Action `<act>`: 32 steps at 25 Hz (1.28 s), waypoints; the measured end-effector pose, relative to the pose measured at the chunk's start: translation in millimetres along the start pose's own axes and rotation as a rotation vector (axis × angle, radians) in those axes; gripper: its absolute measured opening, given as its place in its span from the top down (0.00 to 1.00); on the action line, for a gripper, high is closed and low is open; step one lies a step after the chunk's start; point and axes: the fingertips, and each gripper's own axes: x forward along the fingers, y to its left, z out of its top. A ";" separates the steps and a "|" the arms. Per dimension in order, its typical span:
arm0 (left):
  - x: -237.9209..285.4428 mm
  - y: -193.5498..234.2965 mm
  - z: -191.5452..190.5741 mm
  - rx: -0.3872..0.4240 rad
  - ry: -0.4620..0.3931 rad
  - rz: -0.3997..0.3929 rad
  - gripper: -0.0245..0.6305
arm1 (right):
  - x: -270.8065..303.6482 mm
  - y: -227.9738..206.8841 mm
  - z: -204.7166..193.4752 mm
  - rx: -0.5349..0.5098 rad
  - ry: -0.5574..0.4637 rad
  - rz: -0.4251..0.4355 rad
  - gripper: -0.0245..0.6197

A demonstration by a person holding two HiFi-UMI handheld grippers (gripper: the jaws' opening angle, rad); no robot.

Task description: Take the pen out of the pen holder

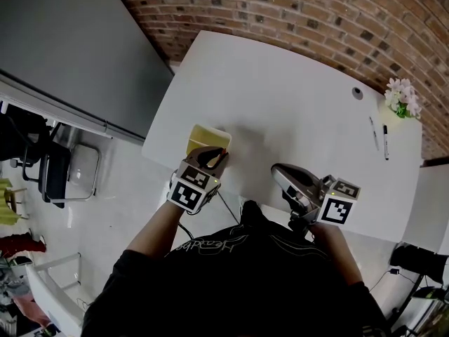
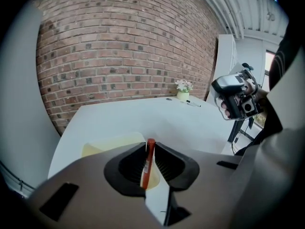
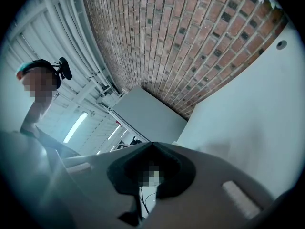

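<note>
Jaws of left gripper (image 2: pixel 149 145) clamped on red pen (image 2: pixel 147 171) in yellow pen holder (image 2: pixel 110 145) at table (image 1: pixel 295 104) front left corner. Right gripper (image 3: pixel 151 146) jaws pressed together, empty, near front edge.

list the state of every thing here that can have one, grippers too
left gripper, shut on the thin red pen
thin red pen, near upright, lower end inside the pale yellow pen holder
pale yellow pen holder, standing on the white table, open top up
right gripper, shut, nothing between its jaws
black marker, lying flat near the table's far corner
small pot of white flowers, upright
</note>
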 end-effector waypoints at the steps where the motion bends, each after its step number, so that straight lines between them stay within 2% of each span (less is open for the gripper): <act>1: -1.0 1.5 0.2 -0.002 -0.001 0.005 0.87 | 0.0 0.3 -0.7 0.001 0.000 0.001 0.96; 7: -9.5 7.3 -1.1 -0.009 -0.005 0.027 0.88 | 2.2 6.0 -4.6 0.000 0.003 0.007 0.96; 21: -36.6 14.6 17.4 -0.016 -0.103 0.097 0.88 | 6.5 24.1 -19.7 -0.021 0.030 0.023 0.96; 32: -59.2 9.3 39.1 -0.044 -0.172 0.100 0.88 | 1.3 39.9 -29.7 -0.044 0.038 0.026 0.96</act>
